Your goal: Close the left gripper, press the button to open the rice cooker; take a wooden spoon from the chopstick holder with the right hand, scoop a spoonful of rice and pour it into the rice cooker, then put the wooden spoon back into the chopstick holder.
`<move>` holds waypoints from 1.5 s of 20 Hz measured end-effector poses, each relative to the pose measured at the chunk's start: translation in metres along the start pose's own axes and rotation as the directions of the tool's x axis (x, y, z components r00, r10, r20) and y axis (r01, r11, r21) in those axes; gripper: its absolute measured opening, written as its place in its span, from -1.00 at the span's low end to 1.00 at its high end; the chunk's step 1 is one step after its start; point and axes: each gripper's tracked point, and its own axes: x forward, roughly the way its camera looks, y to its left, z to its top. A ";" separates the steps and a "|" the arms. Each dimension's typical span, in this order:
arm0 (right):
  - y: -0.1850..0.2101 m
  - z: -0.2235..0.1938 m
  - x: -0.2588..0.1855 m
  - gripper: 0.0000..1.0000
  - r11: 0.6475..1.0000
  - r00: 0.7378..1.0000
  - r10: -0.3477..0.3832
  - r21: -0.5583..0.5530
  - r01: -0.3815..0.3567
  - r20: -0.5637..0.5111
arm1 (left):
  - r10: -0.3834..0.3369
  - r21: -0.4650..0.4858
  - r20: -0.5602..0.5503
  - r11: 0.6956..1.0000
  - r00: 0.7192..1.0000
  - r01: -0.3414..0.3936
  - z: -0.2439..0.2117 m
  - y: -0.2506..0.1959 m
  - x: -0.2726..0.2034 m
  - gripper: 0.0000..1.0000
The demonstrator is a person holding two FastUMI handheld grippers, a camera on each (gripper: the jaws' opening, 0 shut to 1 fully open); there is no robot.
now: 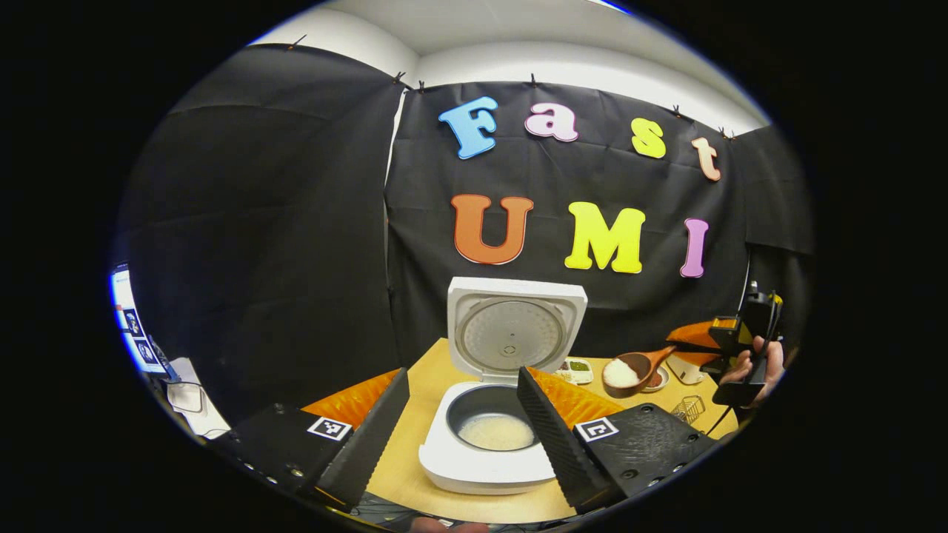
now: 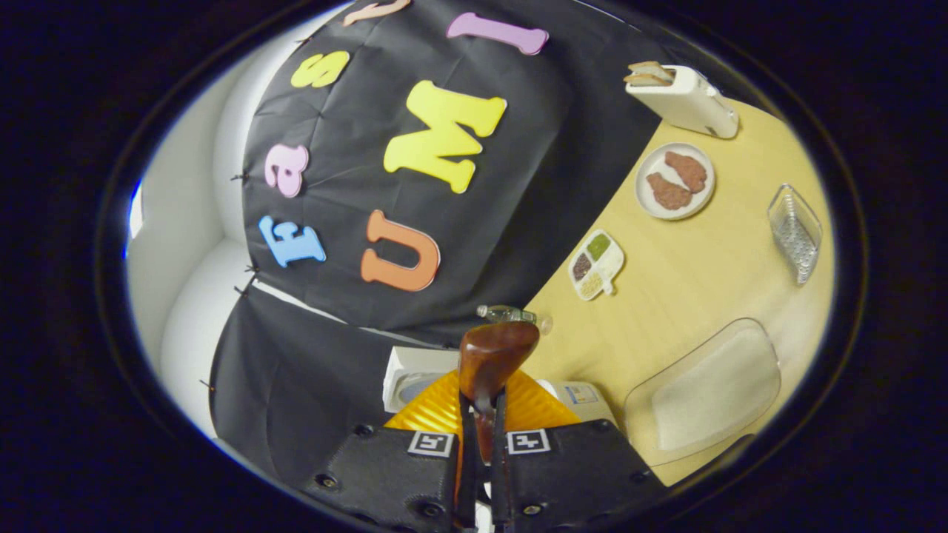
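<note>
Left gripper (image 1: 463,414) jaws are spread wide, nothing held, with the open rice cooker (image 1: 489,444) sitting right between them. Right gripper (image 2: 481,437) is clamped tight on the wooden spoon (image 2: 492,355), bowl sticking out just past the tips.

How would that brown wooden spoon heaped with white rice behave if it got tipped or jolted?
The brown wooden spoon looks rigid, so it should not bend. Its white rice is piled loose in the bowl, so a jolt or tilt would probably spill grains. The right gripper pinches only the thin handle, so the loaded bowl might twist downward.
</note>
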 end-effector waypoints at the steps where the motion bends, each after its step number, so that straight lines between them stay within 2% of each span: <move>1: 0.006 -0.012 0.017 -0.75 1.000 1.000 -0.004 -0.021 0.004 -0.016 | 0.010 -0.006 -0.001 1.000 1.000 -0.010 0.000 0.007 -0.001 0.89; 4: 0.019 -0.050 0.062 -0.74 0.997 0.998 -0.017 -0.082 0.013 -0.053 | 0.042 -0.034 -0.004 0.999 0.999 -0.043 -0.003 0.029 -0.006 0.89; 11: 0.001 -0.133 0.138 -0.74 0.961 0.983 -0.135 -0.259 0.100 -0.123 | 0.095 -0.089 -0.037 0.991 0.995 -0.098 -0.021 0.062 -0.013 0.89; 15: -0.001 -0.150 0.153 -0.74 0.896 0.978 -0.187 -0.424 0.132 -0.091 | 0.150 -0.109 -0.038 0.982 0.988 -0.153 -0.025 0.084 -0.017 0.89; 17: 0.004 -0.156 0.156 -0.74 0.850 0.980 -0.188 -0.512 0.126 -0.072 | 0.164 -0.130 -0.037 0.977 0.986 -0.167 -0.026 0.092 -0.019 0.89; 20: 0.016 -0.159 0.154 -0.74 0.757 0.985 -0.169 -0.643 0.115 -0.023 | 0.170 -0.144 -0.039 0.974 0.985 -0.174 -0.029 0.098 -0.023 0.89; 22: 0.029 -0.161 0.154 -0.74 0.678 0.989 -0.145 -0.729 0.095 -0.005 | 0.169 -0.143 -0.034 0.975 0.985 -0.172 -0.029 0.099 -0.024 0.89; 24: 0.046 -0.163 0.151 -0.74 0.580 0.994 -0.109 -0.812 0.070 0.008 | 0.165 -0.142 -0.029 0.976 0.986 -0.167 -0.028 0.097 -0.023 0.89; 27: 0.073 -0.166 0.148 -0.74 0.408 0.999 -0.035 -0.912 0.032 0.020 | 0.166 -0.139 -0.023 0.976 0.986 -0.167 -0.028 0.099 -0.028 0.89; 30: 0.095 -0.179 0.140 -0.75 0.265 1.000 0.031 -0.964 -0.001 0.007 | 0.169 -0.150 -0.015 0.974 0.986 -0.169 -0.026 0.100 -0.028 0.88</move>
